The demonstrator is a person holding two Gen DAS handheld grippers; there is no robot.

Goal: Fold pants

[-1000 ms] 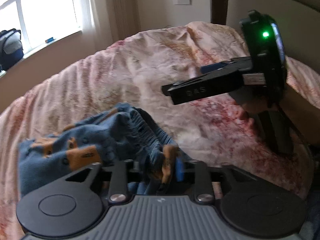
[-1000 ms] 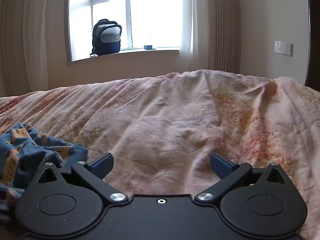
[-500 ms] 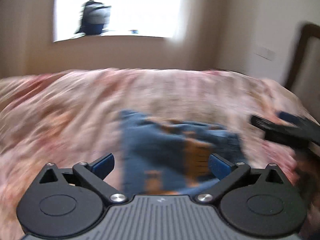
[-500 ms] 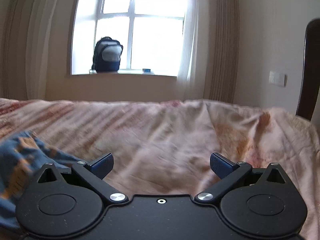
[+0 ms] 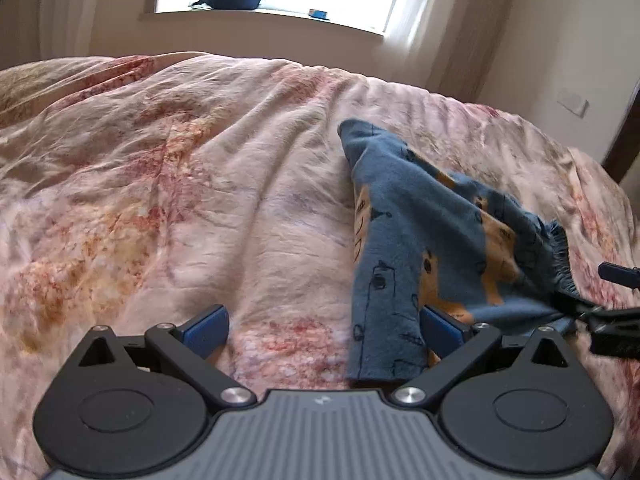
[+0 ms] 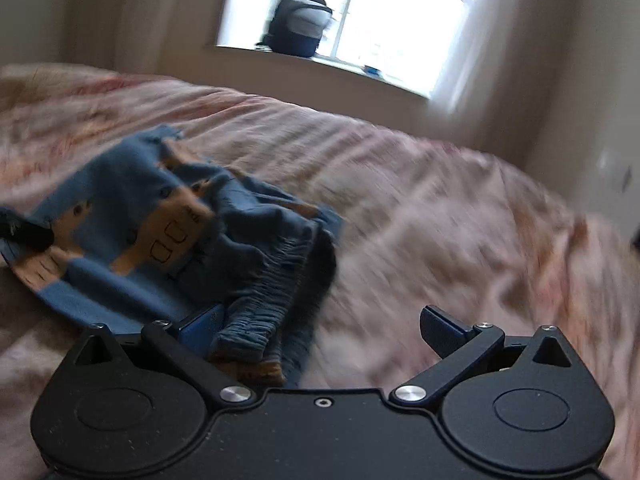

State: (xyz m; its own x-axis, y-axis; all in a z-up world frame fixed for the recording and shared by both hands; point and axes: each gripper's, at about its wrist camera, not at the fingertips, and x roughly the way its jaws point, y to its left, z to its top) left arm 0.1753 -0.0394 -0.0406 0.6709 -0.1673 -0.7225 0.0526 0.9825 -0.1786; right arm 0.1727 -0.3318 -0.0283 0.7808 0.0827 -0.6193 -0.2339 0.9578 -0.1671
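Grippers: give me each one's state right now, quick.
Left gripper: open, holding nothing; the pants lie by its right finger.
Right gripper: open, holding nothing; the waistband lies against its left finger.

I look for words and numbers and find none I can read. The blue pants [image 5: 420, 240] have orange shapes and thin black drawings on them, like little boxes and lines, but these are pictures, not letters. On the grey body of my left gripper [image 5: 322, 326] I see one tiny pale mark in the middle, too small for me to tell what it is. The right wrist view is blurry, so I can read nothing there.
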